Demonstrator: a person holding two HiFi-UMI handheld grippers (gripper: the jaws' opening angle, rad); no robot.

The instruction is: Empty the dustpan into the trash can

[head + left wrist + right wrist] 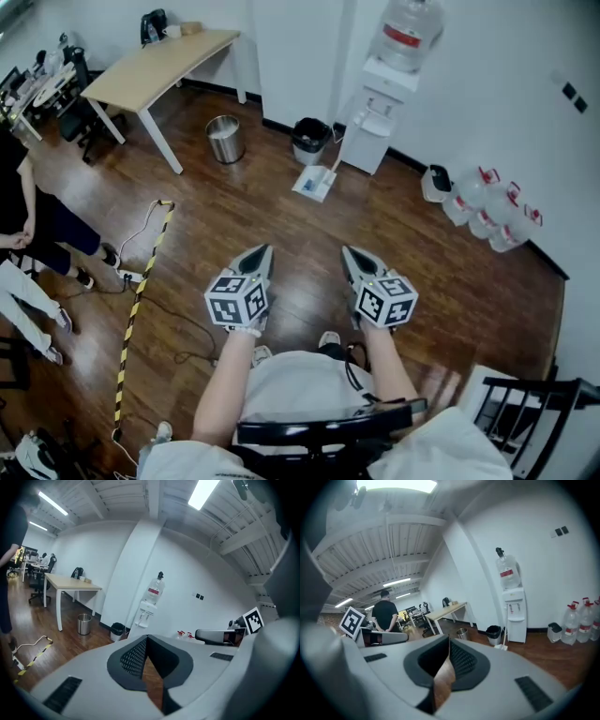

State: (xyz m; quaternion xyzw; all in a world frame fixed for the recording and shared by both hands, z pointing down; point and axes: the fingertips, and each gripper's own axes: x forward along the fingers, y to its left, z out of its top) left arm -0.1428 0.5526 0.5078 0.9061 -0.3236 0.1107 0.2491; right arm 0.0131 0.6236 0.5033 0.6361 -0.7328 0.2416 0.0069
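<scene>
Dustpan [314, 184] lies on the wooden floor [281, 216] at about my 12 o'clock, well apart from both grippers. Its thin handle rises toward the water dispenser [380, 127] just to its right. The black trash can [310, 141] stands just behind the dustpan against the white wall, and I cannot tell whether the two touch. At 9 o'clock a person in dark clothes [42, 220] stands at the edge of the head view. At 10 o'clock a yellow-and-black striped strip [141, 291] runs along the floor beside a white cable [141, 234]. At 11 o'clock is a pale wooden table [159, 66], and a round steel bin [224, 139] stands on the floor near its front leg. My left gripper [266, 249] hangs over bare floor in front of me, pointing ahead and a little down. Its jaws are closed tip to tip with nothing between them. My right gripper [346, 250], near it and level with it, is the same, with its jaws together at the tips and empty. At 1 o'clock the dispenser carries a big bottle [408, 33] on top. At 2 o'clock a cluster of water jugs [487, 206] lies along the wall. At 6 o'clock, close against me, is a black chair back [328, 433].
</scene>
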